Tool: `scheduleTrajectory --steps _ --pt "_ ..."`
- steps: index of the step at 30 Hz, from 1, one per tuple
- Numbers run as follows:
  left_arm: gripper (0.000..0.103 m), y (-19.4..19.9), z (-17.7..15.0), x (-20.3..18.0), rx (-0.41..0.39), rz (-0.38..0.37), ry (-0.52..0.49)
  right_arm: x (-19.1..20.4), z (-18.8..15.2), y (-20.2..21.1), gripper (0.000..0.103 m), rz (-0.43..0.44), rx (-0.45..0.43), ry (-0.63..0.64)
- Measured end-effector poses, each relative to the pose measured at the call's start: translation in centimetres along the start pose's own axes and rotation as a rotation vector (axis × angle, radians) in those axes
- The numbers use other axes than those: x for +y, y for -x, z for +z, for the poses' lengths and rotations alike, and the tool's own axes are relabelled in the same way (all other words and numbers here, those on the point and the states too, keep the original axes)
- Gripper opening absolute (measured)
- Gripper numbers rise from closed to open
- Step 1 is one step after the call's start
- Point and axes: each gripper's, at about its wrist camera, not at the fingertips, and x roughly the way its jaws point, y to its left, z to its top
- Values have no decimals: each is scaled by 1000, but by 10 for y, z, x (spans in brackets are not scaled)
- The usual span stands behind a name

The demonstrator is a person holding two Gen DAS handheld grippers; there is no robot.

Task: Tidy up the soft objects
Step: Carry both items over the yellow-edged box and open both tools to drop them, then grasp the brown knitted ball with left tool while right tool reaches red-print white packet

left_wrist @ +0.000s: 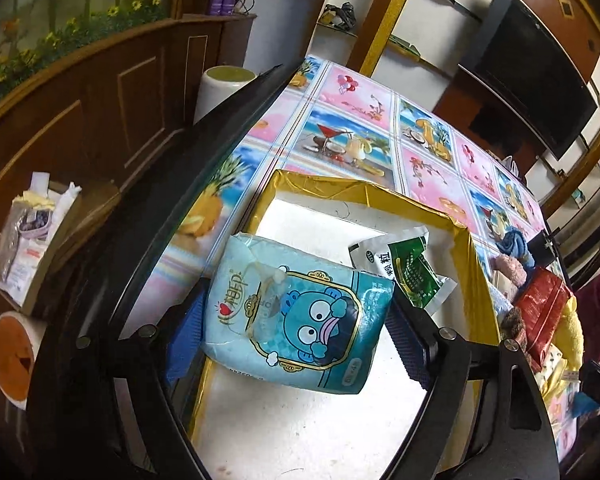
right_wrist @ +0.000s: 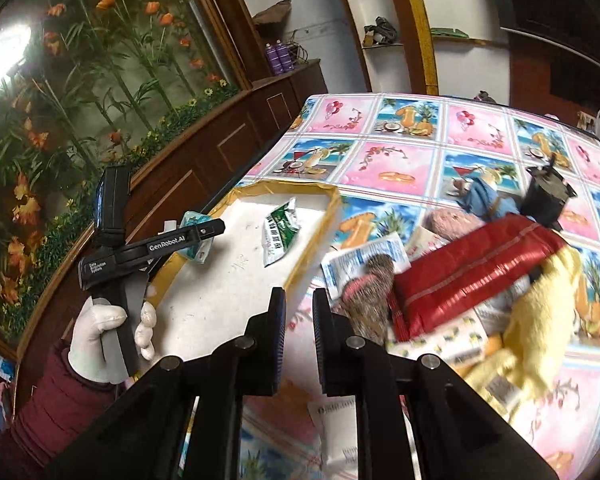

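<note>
1. Left gripper (left_wrist: 294, 322): jaws spread wide, tissue pack (left_wrist: 296, 316) between the blue ribbed pads; the right pad stands just clear, left contact cannot be told. The pack's long axis spans pad to pad.
2. Tissue pack: soft glossy teal film, cartoon face, pillow-shaped; hangs over the tray (left_wrist: 474, 276), near its left rim.
3. Tray: shallow, white floor, yellow taped walls; holds a crumpled green-and-white sachet (left_wrist: 410, 272).
4. Right gripper (right_wrist: 300, 344): jaws nearly closed, empty, over the counter (right_wrist: 400, 148).
5. Soft pile (right_wrist: 472, 264), just right of those jaws: fuzzy, crinkled red, yellow plush.
</note>
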Motion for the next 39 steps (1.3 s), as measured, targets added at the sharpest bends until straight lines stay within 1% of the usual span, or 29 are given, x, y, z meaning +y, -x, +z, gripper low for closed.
scheduleTrajectory --steps 2,3,5,7,8,10,12,15,17,19,21,24,26,29,31,32,34,36,39 --pt "84 4 -6 0 1 10 -22 -7 -9 11 13 6 -8 -18" --pt "84 7 -9 1 -3 4 -25 -10 -13 15 13 5 -14 -22" --pt "83 14 -9 8 -7 -36 0 -15 -24 29 13 -8 -40 -23" --pt "83 30 -6 14 -45 -85 56 -20 -36 46 13 -35 -74 -24" --pt "83 42 -5 15 -82 -111 73 -22 -42 56 13 -49 -92 -25" --pt "83 70 -5 8 -168 -136 61 -23 -56 77 13 -82 -119 -19" --pt "83 101 -7 -6 -255 -146 21 -21 -72 102 13 -133 -147 -11" --pt "83 146 -15 -31 -383 -186 -65 -17 -97 144 13 -219 -193 3" --pt "84 172 -24 -48 -467 -204 -119 -14 -111 165 13 -289 -203 1" --pt "87 186 -32 -61 -507 -234 -153 -13 -117 181 14 -331 -210 -19" --pt "88 189 -36 -74 -486 -293 -177 -15 -121 195 14 -354 -244 -53" --pt "88 184 -41 -90 -435 -353 -198 -18 -129 209 15 -371 -292 -105" --pt "88 176 -43 -101 -397 -400 -194 -17 -134 214 15 -410 -295 -103" --pt "88 165 -52 -126 -318 -454 -206 -15 -142 219 15 -423 -290 -95" --pt "88 164 -63 -141 -272 -481 -227 -18 -147 221 15 -413 -294 -97" --pt "88 168 -69 -147 -264 -492 -236 -21 -148 220 15 -402 -294 -99" --pt "88 178 -81 -154 -263 -506 -241 -28 -150 216 16 -371 -295 -111" --pt "88 194 -94 -159 -270 -519 -247 -35 -154 212 16 -321 -298 -122" --pt "88 223 -113 -167 -304 -480 -279 -46 -154 208 16 -257 -314 -131"
